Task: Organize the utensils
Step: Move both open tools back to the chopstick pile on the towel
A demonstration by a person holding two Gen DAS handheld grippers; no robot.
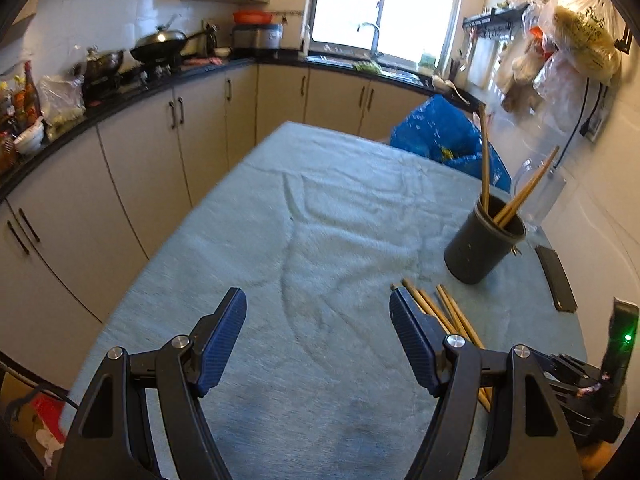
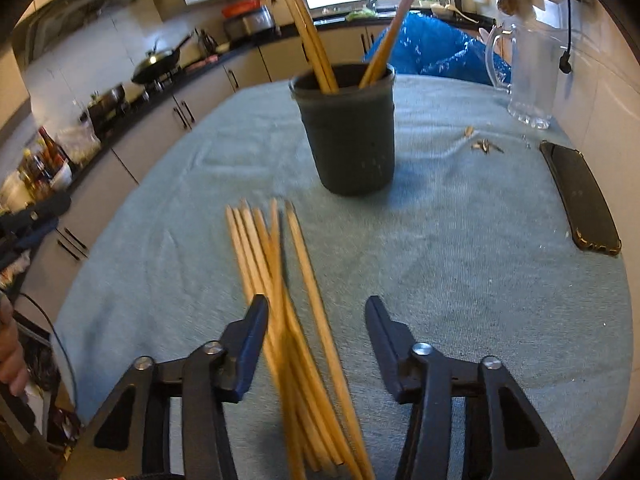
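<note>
A bundle of loose wooden chopsticks (image 2: 272, 256) lies on the table's teal cloth (image 2: 460, 240), pointing toward a dark round holder cup (image 2: 348, 136) with several chopsticks (image 2: 316, 48) standing in it. My right gripper (image 2: 316, 304) hangs open just over the near part of the bundle. The sticks run between its fingers close to the left pad, and the right pad is clear of them. My left gripper (image 1: 316, 300) is open over bare cloth (image 1: 320, 208), with nothing between its fingers. The loose chopsticks (image 1: 452, 312) lie just past its right finger, and the cup (image 1: 480, 248) stands beyond them.
A black phone (image 2: 580, 196) lies at the table's right edge, with small keys (image 2: 486, 146) and a clear jug (image 2: 532, 76) behind it. A blue bag (image 1: 440, 136) sits past the far edge. Kitchen cabinets and a cluttered counter (image 1: 120, 92) run along the left and back.
</note>
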